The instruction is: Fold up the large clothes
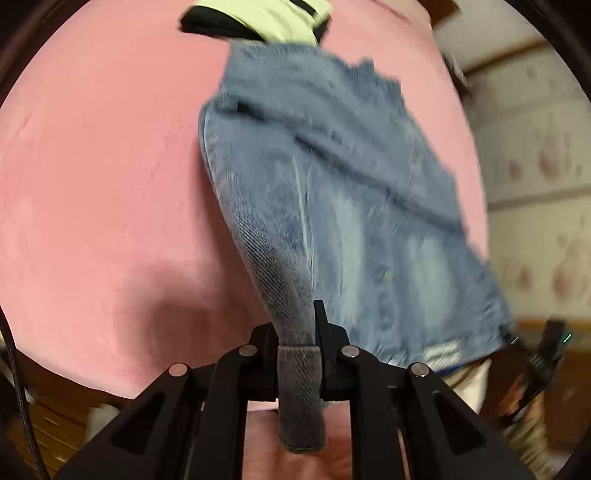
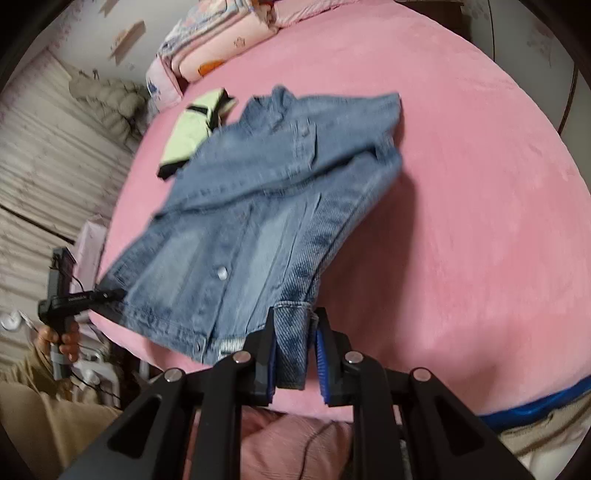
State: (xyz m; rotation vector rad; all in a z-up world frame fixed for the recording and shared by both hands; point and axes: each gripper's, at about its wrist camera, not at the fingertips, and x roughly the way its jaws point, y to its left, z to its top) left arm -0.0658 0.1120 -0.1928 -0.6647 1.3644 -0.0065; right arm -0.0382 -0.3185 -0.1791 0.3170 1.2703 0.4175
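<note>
A blue denim jacket (image 2: 258, 206) lies front up on the pink bed (image 2: 461, 221), sleeves folded across it. My right gripper (image 2: 295, 332) is shut on the jacket's hem corner nearest me. My left gripper (image 1: 297, 332) is shut on the other hem corner, a bunched strip of denim (image 1: 299, 387) running between its fingers; the jacket (image 1: 332, 184) stretches away from it. The left gripper also shows in the right wrist view (image 2: 107, 295), at the jacket's left hem, held by a hand.
A folded light-green and black garment (image 2: 192, 129) lies beyond the jacket's collar; it also shows in the left wrist view (image 1: 266, 18). Stacked pink bedding (image 2: 218, 40) sits at the bed's far end. The bed edge and floral wall (image 1: 535, 166) are at right.
</note>
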